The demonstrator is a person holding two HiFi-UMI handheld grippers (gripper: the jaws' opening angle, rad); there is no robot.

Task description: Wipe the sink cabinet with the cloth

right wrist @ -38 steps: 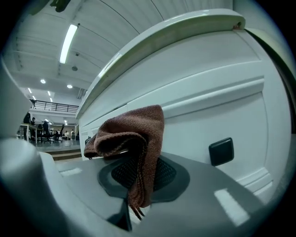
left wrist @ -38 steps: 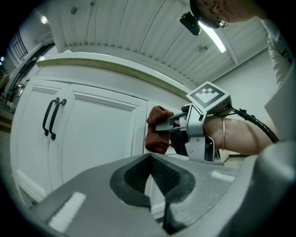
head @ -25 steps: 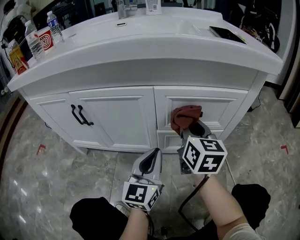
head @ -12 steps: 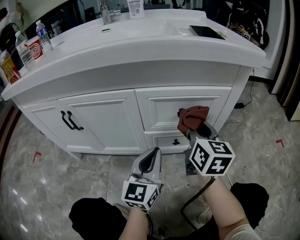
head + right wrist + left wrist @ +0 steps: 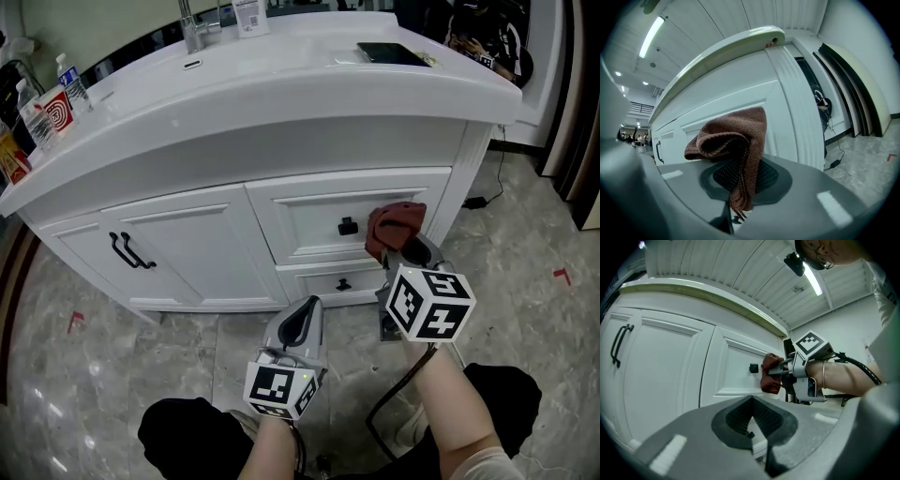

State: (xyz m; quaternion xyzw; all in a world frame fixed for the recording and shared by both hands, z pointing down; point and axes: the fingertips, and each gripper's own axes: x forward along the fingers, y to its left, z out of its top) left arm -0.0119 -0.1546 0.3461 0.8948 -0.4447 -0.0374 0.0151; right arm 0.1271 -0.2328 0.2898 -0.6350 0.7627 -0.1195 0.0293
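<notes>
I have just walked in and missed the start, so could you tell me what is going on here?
A person holds a gripper in each hand before a white sink cabinet. The right gripper is shut on a brown cloth and holds it at the upper drawer front, just right of its black knob. The left gripper is shut and empty, held low, away from the cabinet.

I can read no word or number here. On the counter (image 5: 281,75), the white card (image 5: 246,14), the red-and-white carton (image 5: 58,111) and the bottle labels (image 5: 31,117) bear print too small to make out. My left marker cube (image 5: 278,389) and right marker cube (image 5: 429,302) show black-and-white square patterns, not letters. The red floor marks (image 5: 77,321) are bare corner shapes.
</notes>
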